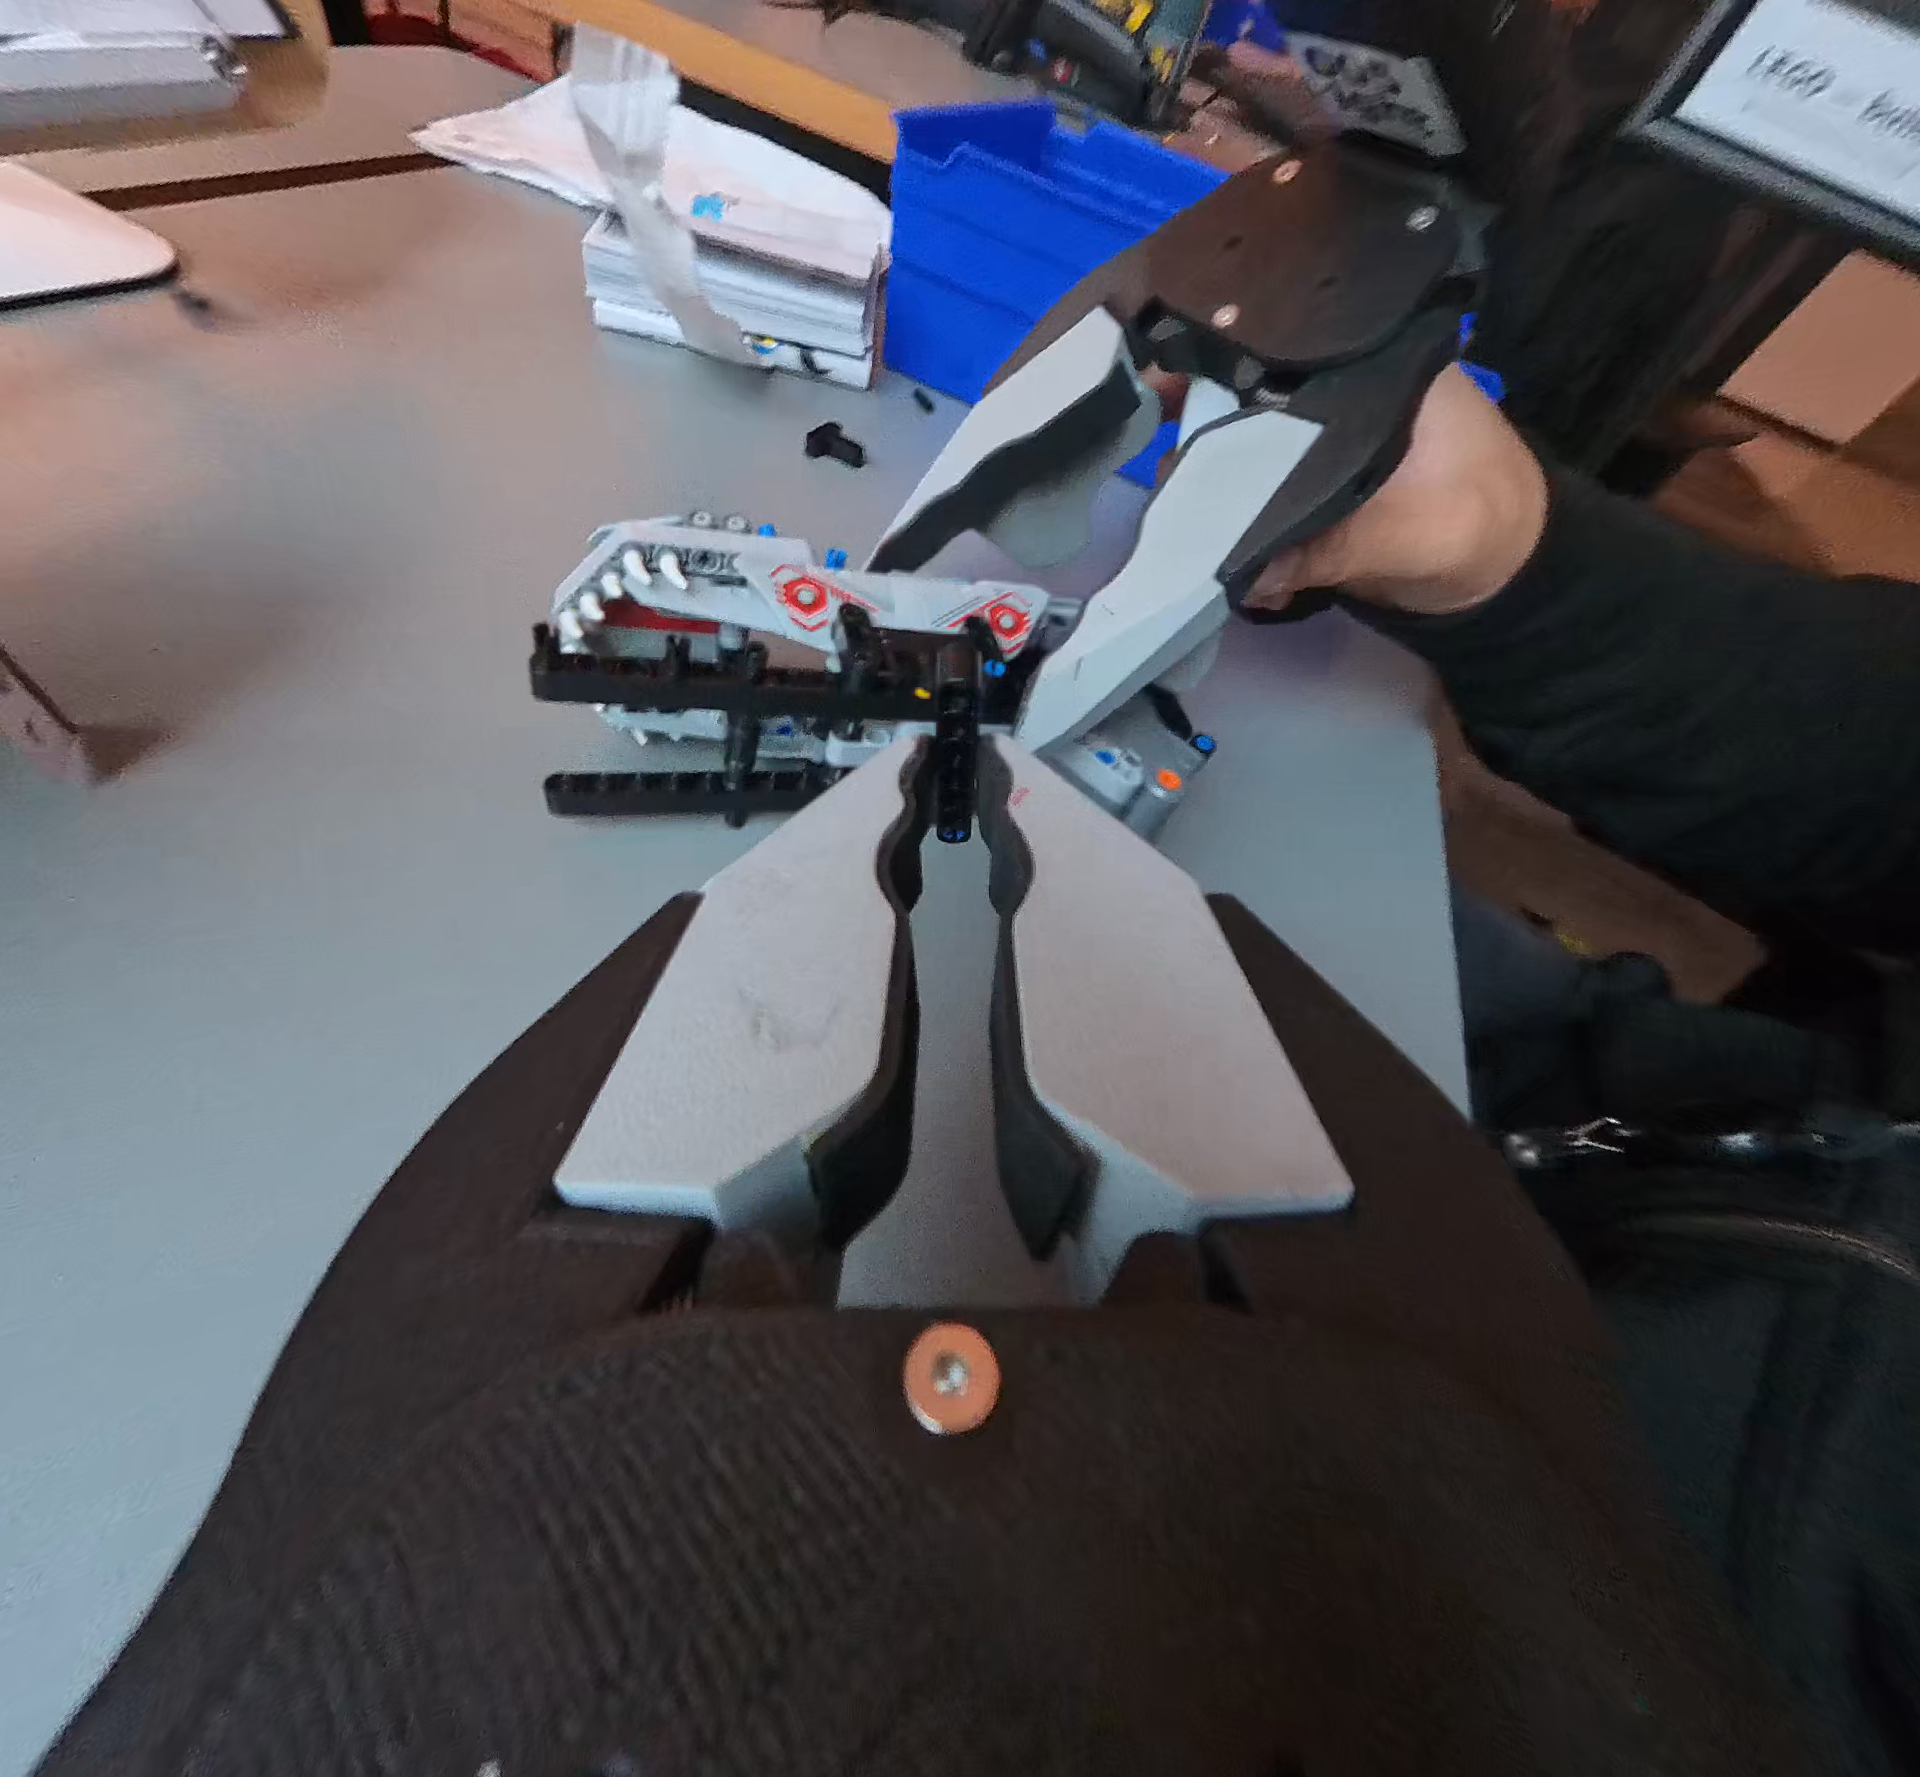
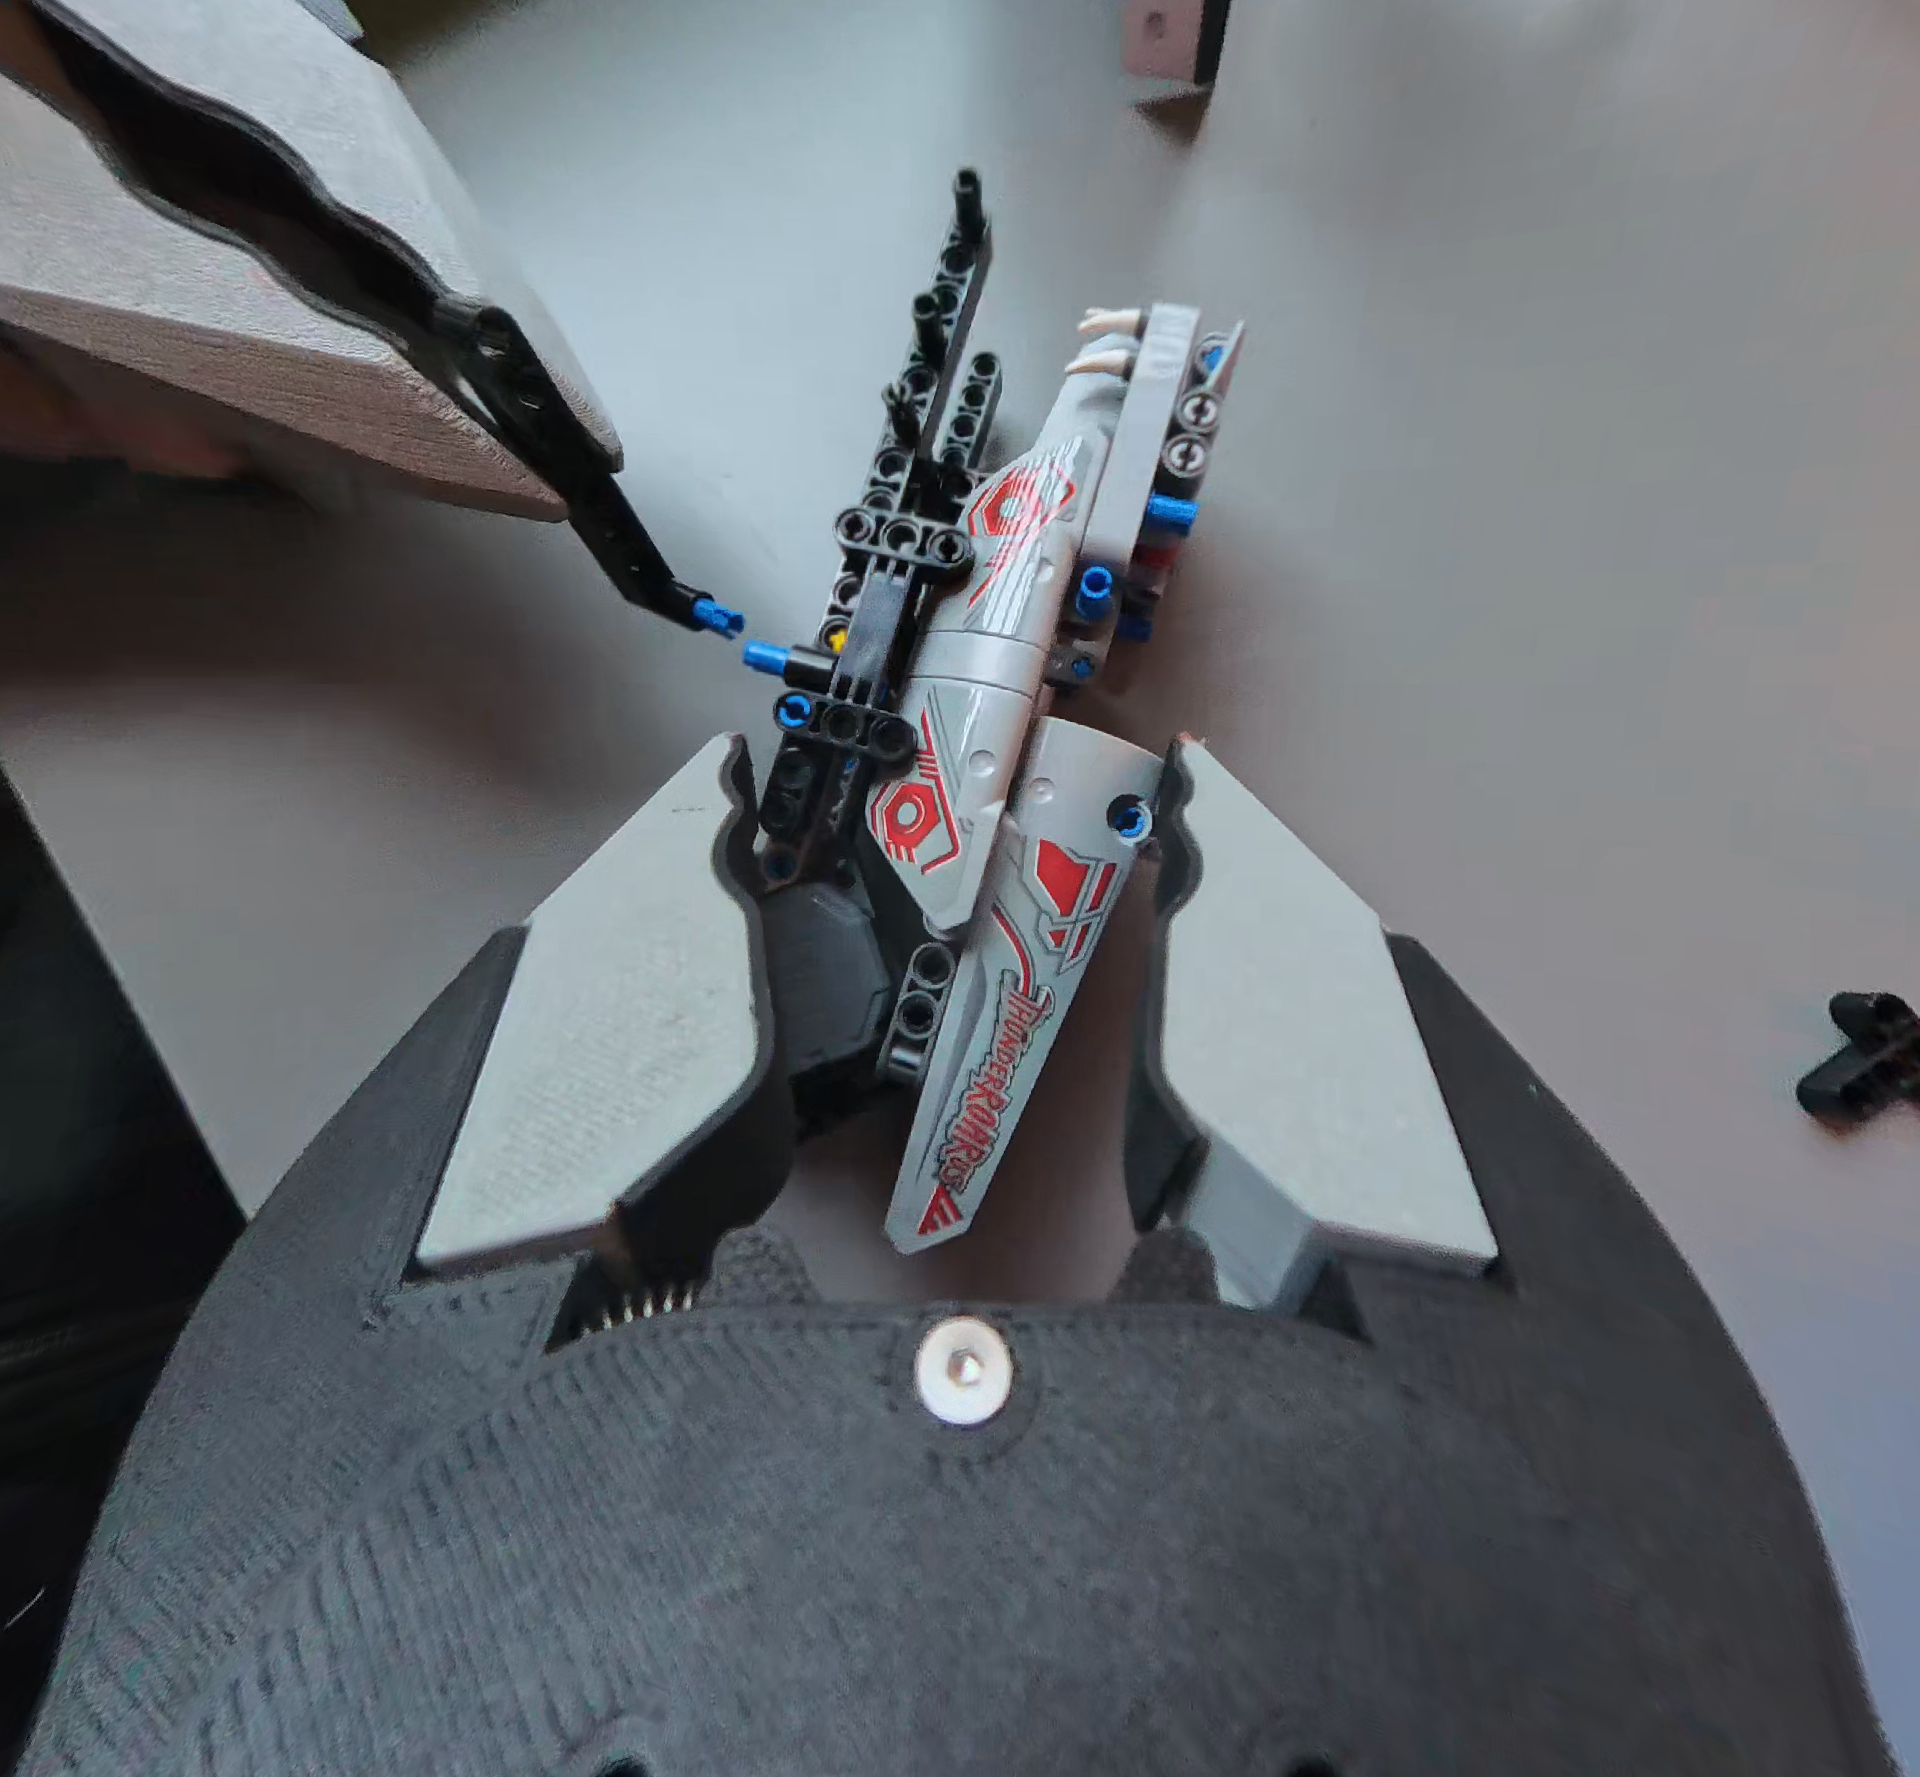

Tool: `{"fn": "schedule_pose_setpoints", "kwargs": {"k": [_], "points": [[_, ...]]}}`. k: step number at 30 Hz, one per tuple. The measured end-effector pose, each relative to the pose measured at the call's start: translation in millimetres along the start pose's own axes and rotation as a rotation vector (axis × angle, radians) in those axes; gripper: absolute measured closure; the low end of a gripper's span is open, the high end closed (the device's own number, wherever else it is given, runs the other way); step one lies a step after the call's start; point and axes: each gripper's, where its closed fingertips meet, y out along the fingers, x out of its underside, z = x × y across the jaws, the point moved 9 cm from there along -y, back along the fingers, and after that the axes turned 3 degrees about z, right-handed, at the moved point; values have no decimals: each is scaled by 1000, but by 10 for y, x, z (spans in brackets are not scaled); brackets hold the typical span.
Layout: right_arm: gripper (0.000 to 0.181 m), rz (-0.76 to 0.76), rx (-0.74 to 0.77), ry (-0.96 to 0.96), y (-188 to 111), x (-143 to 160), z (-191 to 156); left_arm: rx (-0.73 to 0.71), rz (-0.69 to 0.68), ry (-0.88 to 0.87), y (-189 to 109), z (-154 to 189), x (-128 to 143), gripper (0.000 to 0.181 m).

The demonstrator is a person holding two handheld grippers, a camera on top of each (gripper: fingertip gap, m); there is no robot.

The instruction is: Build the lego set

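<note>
We hold 2 grippers over a plain grey tabletop. Our left gripper has its 2 grey-faced jaws drawn narrow, pinching a slim black plastic beam with a row of holes. In the right wrist view that same black beam sticks out from the left gripper's tips and ends in a small blue pin, which sits just beside, but apart from, another blue pin jutting from the model.

The half-built lego model, a long grey shell with red markings and white teeth on a black beam frame, lies on the table between the grippers. Our right gripper straddles the model's rear end with its jaws set fairly wide: the left pad lies against the black frame, and the right pad is close to the grey panel, though we cannot tell whether it touches. The left wrist view shows the right gripper coming in from the right, held by a hand in a black sleeve.

Further off we see 1 small loose black piece, a stack of white booklets and a blue plastic bin.
</note>
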Motion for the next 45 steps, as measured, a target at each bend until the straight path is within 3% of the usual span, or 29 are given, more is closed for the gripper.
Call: {"fn": "schedule_pose_setpoints", "kwargs": {"k": [5,9,12,17,22,25,27,30,34,37,40,43,45], "points": [[114,107,-101,1,-206,47,47,96,25,-77,-42,-18,2,176],[109,295,-145,63,-311,106,149,85,13,-125,-28,-70,10,176],[114,386,-34,49,-482,80,293,54,15,-160,-51,-124,15,176],[117,482,116,11,-994,15,305,2,-108,-242,-76,-231,100,175],[115,530,211,67,-1653,-25,257,109,-25,-343,-149,-288,90,175],[125,522,288,40,-2064,61,268,211,38,-328,-162,-216,55,175],[138,481,345,28,-2207,174,311,234,16,-309,-132,-170,61,175],[128,457,338,82,-2282,299,312,226,7,-309,-123,-168,67,175],[130,537,220,93,-2028,250,91,233,44,-351,-149,-201,65,175],[128,463,248,53,-1538,213,-30,219,57,-357,-158,-213,64,175],[143,461,251,12,-1049,120,-69,200,88,-344,-191,-212,53,175],[139,449,304,-25,-557,-245,151,172,112,-333,-216,-216,44,175],[135,412,237,2,-132,-630,384,147,115,-323,-220,-220,41,175]]}}
